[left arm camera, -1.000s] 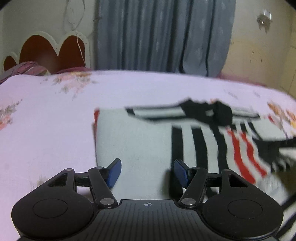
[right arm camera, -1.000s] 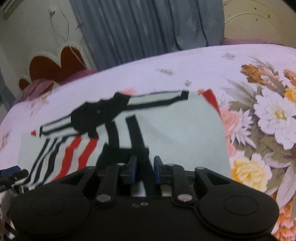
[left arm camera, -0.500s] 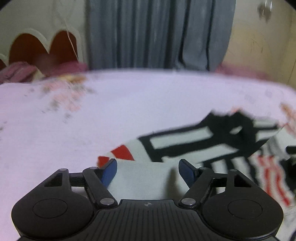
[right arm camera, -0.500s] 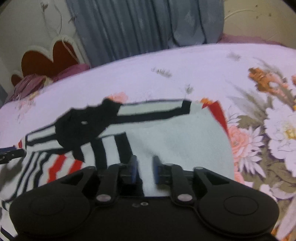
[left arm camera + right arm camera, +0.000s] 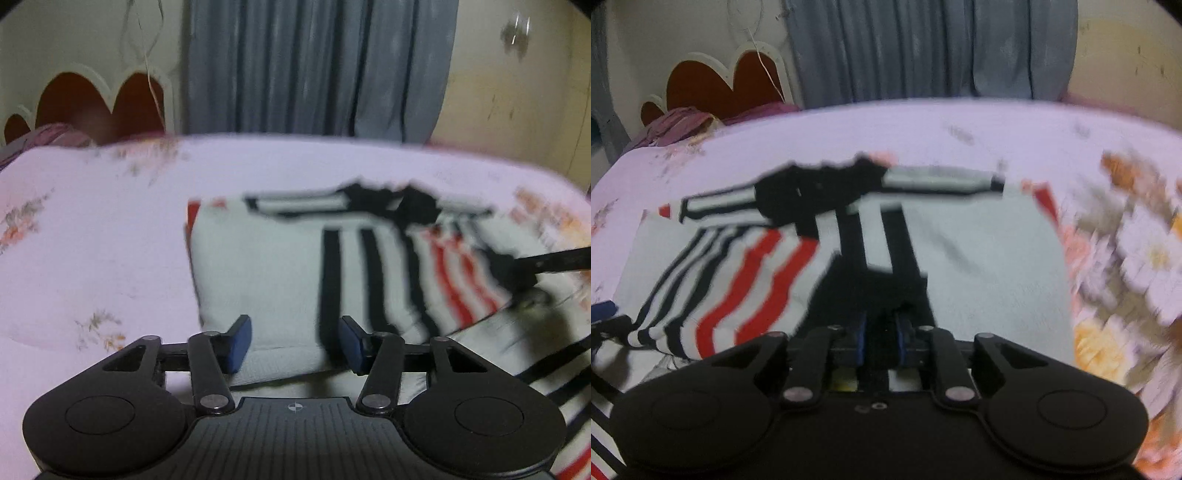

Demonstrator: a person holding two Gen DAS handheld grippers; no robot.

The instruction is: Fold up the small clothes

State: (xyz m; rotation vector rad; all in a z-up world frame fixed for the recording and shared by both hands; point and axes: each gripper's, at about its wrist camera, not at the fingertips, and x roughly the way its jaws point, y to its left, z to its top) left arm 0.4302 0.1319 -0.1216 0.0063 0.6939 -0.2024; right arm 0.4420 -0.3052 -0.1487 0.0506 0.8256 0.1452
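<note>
A small pale garment (image 5: 258, 266) with black and red stripes lies on the pink floral bed sheet (image 5: 92, 240). My left gripper (image 5: 295, 345) hovers at the garment's near plain edge. Its jaws are closing, the cloth edge lies between the blue pads, and they do not press it. In the right wrist view the garment (image 5: 979, 258) spreads ahead, with a striped fold (image 5: 746, 273) to the left. My right gripper (image 5: 880, 339) has its jaws closing narrowly on the black part of the cloth. A dark finger (image 5: 546, 260) of it reaches in from the right onto the stripes.
The sheet (image 5: 960, 125) runs back to a grey curtain (image 5: 314, 66) and a red scalloped headboard (image 5: 85, 99). A purple bundle (image 5: 679, 122) lies by the headboard. Large printed flowers (image 5: 1145, 251) cover the sheet to the right of the garment.
The left gripper swung left off the garment, then came back over its near edge; its jaws widened, then narrowed. The right gripper shifted slightly and narrowed on the black cloth.
</note>
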